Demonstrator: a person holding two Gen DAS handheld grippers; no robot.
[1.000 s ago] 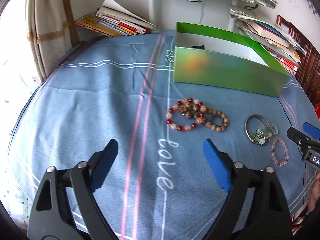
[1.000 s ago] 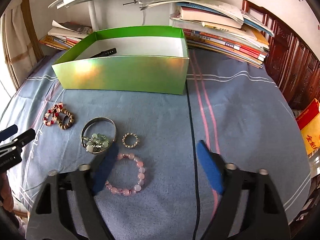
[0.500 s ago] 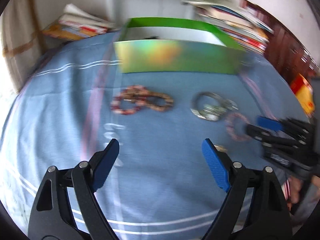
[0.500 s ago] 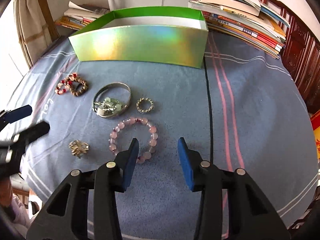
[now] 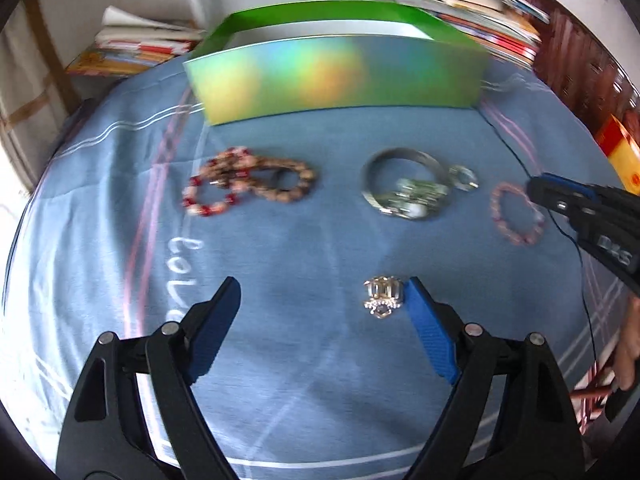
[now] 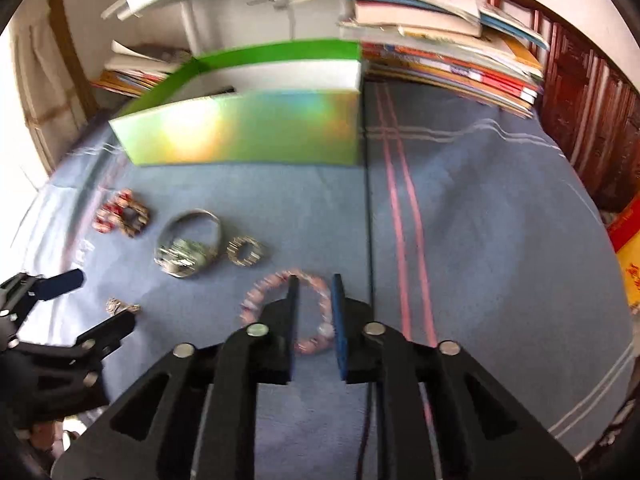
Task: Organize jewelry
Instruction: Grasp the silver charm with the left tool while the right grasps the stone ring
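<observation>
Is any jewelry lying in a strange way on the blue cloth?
Yes. The red-and-white bead bracelet and the brown bead bracelet lie overlapped in a heap; the other pieces lie apart, except a small ring beside the silver bangle.

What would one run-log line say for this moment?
left gripper: open, beside brooch | right gripper: narrowed, not shut, over pink bracelet | green box: behind, jewelry outside

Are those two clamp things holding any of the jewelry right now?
Not yet. The left gripper is wide open above the brooch. The right gripper's jaws, still apart, straddle the near rim of the pink bead bracelet without clamping it.
</observation>
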